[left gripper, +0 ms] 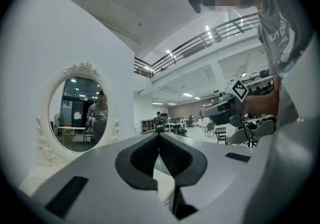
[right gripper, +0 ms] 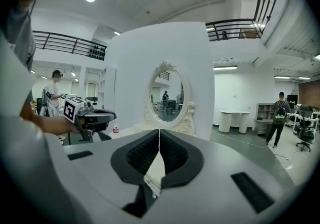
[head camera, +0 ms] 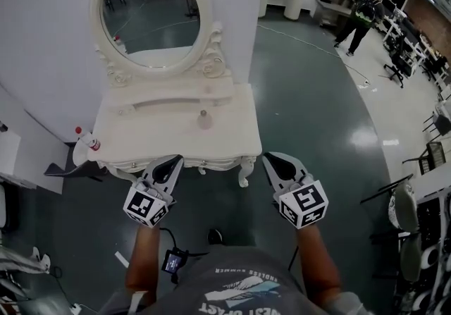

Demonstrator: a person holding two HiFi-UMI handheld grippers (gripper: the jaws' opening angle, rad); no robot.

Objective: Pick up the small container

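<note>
1. Person's grey shirt (head camera: 239, 292): lowest in the head view, in front of the table (head camera: 134, 139), with both forearms reaching toward it.
2. Table: white and ornate, set against a white wall, with a mostly bare top.
3. Mirror (head camera: 149, 14): oval with a white carved frame, standing upright at the table's rear edge.
4. Left gripper (head camera: 173, 160): held at the table's front edge, left of centre. Its fingers are pressed together with nothing between them.
5. Right gripper (head camera: 270, 158): held just off the table's front right corner, over the dark floor. Its fingers are pressed together with nothing between them.
6. Small container (head camera: 204, 120): upright on the table top, right of centre. It stands beyond both grippers and touches neither.
7. Red-capped bottle (head camera: 87, 140): at the table's left end, well apart from the small container.
</note>
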